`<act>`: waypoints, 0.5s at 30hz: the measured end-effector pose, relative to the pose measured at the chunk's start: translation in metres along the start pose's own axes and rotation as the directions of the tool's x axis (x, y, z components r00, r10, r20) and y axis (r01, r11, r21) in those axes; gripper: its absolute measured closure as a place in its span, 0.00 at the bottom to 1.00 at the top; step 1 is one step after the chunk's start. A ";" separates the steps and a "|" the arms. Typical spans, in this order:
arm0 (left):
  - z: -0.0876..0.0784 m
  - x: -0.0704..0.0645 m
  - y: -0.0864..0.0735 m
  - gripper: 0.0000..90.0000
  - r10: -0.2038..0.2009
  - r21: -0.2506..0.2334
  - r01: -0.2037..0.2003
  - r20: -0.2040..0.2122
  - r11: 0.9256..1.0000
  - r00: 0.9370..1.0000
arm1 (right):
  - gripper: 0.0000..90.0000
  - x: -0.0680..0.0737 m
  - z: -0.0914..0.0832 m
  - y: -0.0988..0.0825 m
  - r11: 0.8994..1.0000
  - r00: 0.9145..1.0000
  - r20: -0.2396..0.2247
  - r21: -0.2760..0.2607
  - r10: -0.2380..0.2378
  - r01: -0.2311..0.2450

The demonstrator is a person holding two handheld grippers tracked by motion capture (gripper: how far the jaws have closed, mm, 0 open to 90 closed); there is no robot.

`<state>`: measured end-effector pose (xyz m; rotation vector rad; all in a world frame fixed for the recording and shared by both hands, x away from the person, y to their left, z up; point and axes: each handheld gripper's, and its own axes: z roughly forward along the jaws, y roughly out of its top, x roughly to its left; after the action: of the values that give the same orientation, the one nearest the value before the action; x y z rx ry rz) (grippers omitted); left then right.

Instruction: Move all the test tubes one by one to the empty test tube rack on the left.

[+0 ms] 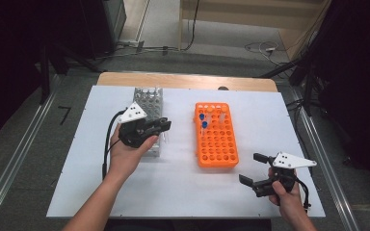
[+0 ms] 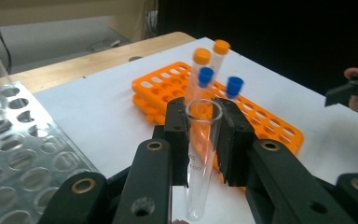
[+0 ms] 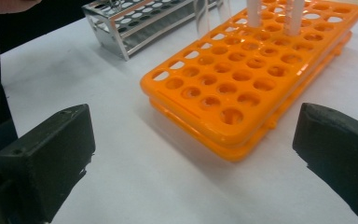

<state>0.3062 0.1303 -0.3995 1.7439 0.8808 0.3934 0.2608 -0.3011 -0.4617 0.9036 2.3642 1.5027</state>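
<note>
Left claw point(image 2: 204, 140) pinches a clear glass tube point(image 2: 200, 154), long axis upright; we cannot see its base past the frame edge. It hangs between the metal rack point(image 1: 149, 103) and orange rack point(image 1: 216, 139). Right claw point(image 1: 256, 169) is spread over bare desk point(image 1: 183, 187) near the front edge.

Table: a white sheet point(image 1: 183, 192) lay on a wooden table point(image 1: 188, 80), wood showing at the far edge | Floor: grey floor point(image 1: 24, 144), metal rails point(image 1: 14, 161) down the left and right sides | Back: cables point(image 1: 260, 48) lay on the floor, pale wood wall point(image 1: 250, 12) | Sides: dark, black stands point(image 1: 308, 77) at right
</note>
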 end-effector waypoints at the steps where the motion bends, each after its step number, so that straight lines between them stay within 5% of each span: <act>1: 0.002 0.003 0.002 0.85 0.000 -0.002 0.000 -0.010 1.000 1.000 | 0.00 -0.001 0.000 -0.001 1.000 1.000 0.004 0.001 0.006 -0.006; 15: 0.025 0.035 0.029 0.85 -0.009 -0.011 0.008 -0.073 1.000 0.997 | 0.00 -0.007 0.000 -0.005 1.000 1.000 0.023 -0.004 0.001 0.000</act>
<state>0.3563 0.1350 -0.3875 1.7246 0.9358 0.4578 0.2646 -0.3069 -0.4676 0.9156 2.3447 1.4885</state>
